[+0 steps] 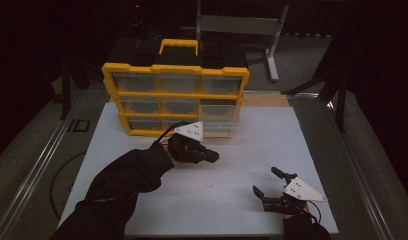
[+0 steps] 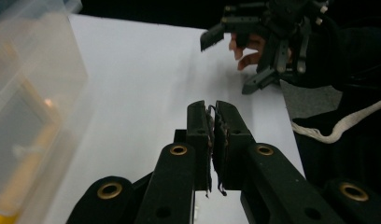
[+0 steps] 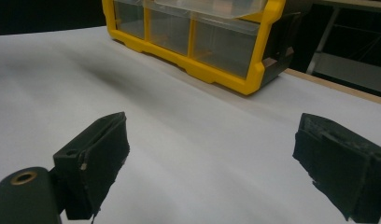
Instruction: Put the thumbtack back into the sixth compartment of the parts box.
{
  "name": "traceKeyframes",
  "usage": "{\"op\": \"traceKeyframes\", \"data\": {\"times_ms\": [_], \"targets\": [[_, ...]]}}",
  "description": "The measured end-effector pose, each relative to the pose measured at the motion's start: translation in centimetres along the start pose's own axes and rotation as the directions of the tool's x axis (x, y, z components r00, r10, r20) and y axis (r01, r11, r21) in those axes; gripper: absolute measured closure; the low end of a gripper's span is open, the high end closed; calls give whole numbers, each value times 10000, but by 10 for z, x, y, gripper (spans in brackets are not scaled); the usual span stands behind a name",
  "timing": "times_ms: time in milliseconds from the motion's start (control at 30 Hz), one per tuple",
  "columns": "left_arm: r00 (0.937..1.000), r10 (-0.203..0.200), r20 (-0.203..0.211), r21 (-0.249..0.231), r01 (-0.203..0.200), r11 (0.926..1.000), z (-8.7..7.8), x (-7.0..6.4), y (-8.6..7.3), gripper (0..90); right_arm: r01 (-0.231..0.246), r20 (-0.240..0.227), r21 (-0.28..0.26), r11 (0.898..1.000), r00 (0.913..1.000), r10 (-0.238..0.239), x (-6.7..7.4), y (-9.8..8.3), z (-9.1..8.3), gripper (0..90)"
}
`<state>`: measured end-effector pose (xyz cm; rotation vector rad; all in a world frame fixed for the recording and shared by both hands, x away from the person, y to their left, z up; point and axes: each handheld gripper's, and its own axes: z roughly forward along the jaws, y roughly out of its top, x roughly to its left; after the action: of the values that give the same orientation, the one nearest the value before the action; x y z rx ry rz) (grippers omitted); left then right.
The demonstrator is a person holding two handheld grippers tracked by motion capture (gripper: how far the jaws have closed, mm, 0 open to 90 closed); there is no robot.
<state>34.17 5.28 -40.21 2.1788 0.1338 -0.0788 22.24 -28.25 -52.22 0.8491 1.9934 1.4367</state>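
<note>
So the yellow drawer organizer sat at the far edge of the white table. My left gripper hung just in front of its bottom row, jaws pinched together on nothing I could make out. My right gripper sat well away from it, jaws spread wide and empty. Those clear plastic drawers looked light, stiff and slick; I'd grab one by its front lip.

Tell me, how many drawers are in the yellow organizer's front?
9, in three rows of three across the yellow organizer. The left hand-held gripper partly hides the bottom row, where one drawer is pulled out.
</note>
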Motion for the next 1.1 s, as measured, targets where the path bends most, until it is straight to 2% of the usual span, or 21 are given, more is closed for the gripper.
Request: {"op": "traceKeyframes", "data": {"times_ms": [367,800,900,967,1000,1100], "targets": [[9998,127,-150,-409,-133,9991,-15,5,28,858,-13,5,-9,10000,10000,13,0,0,0,99],[9976,331,-612,-668,-371,9971,-24,20,56,858,38,11,-49,10000,10000,-38,0,0,-1,99],[9969,215,-752,-717,-269,9971,-28,26,61,857,-1,-8,-38,10000,10000,1,0,0,-1,99],[9976,38,-696,-962,-106,9953,-32,31,64,857,29,0,-48,10000,10000,-29,0,0,-1,99],[9968,-55,-799,-1032,-28,9947,-34,34,65,857,25,-1,-52,10000,10000,-25,0,1,-1,99],[9956,-225,-905,-1035,131,9945,-38,38,69,857,-37,-7,-38,10000,10000,37,0,0,-1,99]]}}
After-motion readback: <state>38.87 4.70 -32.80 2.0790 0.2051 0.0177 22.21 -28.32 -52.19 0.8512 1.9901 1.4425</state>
